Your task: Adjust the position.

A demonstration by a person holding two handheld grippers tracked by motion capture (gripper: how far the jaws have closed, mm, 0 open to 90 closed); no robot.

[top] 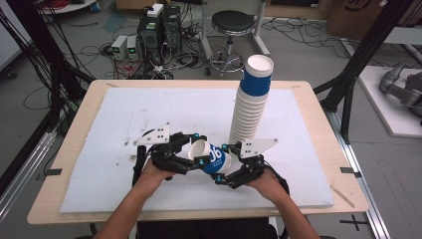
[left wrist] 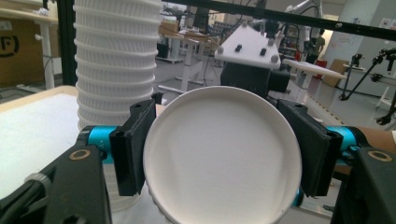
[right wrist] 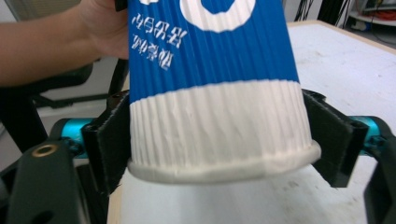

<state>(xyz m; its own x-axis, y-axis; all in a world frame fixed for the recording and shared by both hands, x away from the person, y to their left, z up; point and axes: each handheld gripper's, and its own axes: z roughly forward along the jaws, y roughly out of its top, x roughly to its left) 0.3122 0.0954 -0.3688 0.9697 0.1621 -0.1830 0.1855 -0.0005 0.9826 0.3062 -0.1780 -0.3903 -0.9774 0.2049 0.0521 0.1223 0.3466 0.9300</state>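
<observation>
Both grippers pinch one blue and white cup (top: 211,158): left gripper (top: 191,151) at its open end, right gripper (top: 225,167) at the other end. A tall cup stack (top: 251,102) stands just behind.

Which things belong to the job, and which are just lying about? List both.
Likely the job: blue-and-white cup, clamped by left tongs and right tongs; stack of cups.
Lying about: stool, computer towers, floor cables.
</observation>
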